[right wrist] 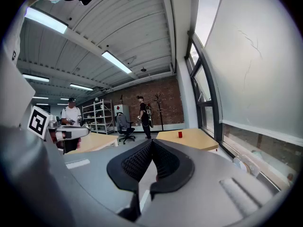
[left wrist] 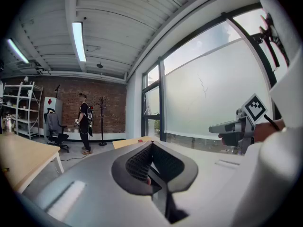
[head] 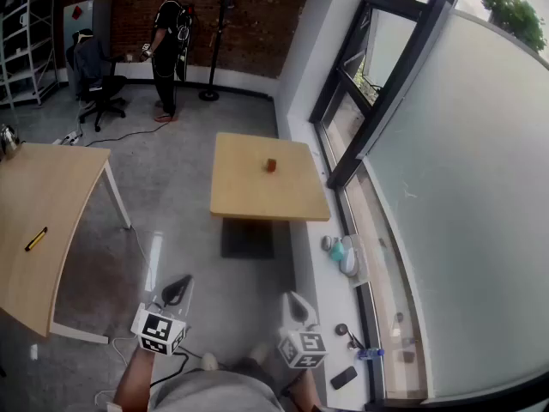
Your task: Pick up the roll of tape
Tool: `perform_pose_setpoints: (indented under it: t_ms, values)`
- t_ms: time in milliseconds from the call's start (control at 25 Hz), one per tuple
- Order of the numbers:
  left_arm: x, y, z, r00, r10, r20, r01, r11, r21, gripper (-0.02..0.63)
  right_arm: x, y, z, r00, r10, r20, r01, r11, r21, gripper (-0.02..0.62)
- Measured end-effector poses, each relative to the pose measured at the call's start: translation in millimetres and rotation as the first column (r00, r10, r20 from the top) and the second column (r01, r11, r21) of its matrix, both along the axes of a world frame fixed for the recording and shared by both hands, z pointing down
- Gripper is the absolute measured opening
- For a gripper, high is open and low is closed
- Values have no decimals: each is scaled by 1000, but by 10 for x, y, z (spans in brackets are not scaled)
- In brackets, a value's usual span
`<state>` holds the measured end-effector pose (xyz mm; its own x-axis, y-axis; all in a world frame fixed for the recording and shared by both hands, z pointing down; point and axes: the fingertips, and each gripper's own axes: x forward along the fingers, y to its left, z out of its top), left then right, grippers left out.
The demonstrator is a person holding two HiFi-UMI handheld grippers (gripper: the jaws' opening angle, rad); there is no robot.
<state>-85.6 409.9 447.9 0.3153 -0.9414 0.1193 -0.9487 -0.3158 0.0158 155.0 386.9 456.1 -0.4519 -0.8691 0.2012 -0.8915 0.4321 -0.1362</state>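
Tabletop [head: 257, 197] of pale wood stands mid-floor beside the window wall in the head view. The roll of tape [head: 271, 165], small and reddish, lies on its far half, a little right of the middle and clear of every edge. The left hand-held gripper [head: 178, 288] and the right hand-held gripper [head: 294, 303] are low in the frame over the grey floor, side by side. Both point toward the tabletop and are well apart from its near edge. A second tabletop [head: 51, 187] at the left carries a pen [head: 35, 239] near its left edge. At the back a person [head: 167, 45] stands by the brick wall, near an office chair [head: 94, 80].

In the left gripper view, the jaws of the left hand-held gripper [left wrist: 152, 144] are together at their tips with nothing between them. The roll of tape [left wrist: 140, 140] shows as a red speck on the tabletop just beyond the tips, far off. The right hand-held gripper [left wrist: 232, 126] juts in from the right edge.

In the right gripper view, the jaws of the right hand-held gripper [right wrist: 151, 141] are pressed together and empty. The roll of tape [right wrist: 180, 134] stands on the tabletop [right wrist: 196, 138] to the right of the tips, well apart from them. The left hand-held gripper [right wrist: 71, 132] is at the left.
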Motion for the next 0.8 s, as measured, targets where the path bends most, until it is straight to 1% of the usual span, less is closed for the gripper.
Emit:
perform_pose_setpoints:
  t_ms: [240, 400, 480, 640, 800]
  values:
    - [-87, 65, 40, 1000, -7, 5, 7, 1000, -2, 0, -82, 19, 22, 1000, -6, 2, 6, 1000, 1, 14]
    - [-141, 67, 25, 1000, -22, 7, 22, 1000, 1, 0, -99, -2, -27, 999, -9, 53, 8, 1000, 7, 14]
    - [-178, 73, 42, 999, -31, 10, 31, 1000, -1, 0, -121, -8, -17, 998, -12, 57, 11, 1000, 8, 14]
    - [-250, 75, 65, 998, -64, 8, 64, 998, -5, 1, -212, -79, 42, 998, -47, 42, 47, 999, -3, 15]
    - [-348, 30, 149, 994, -107, 9, 107, 994, -25, 0, -327, -233, 130, 995, -85, 48, 85, 996, -14, 14]
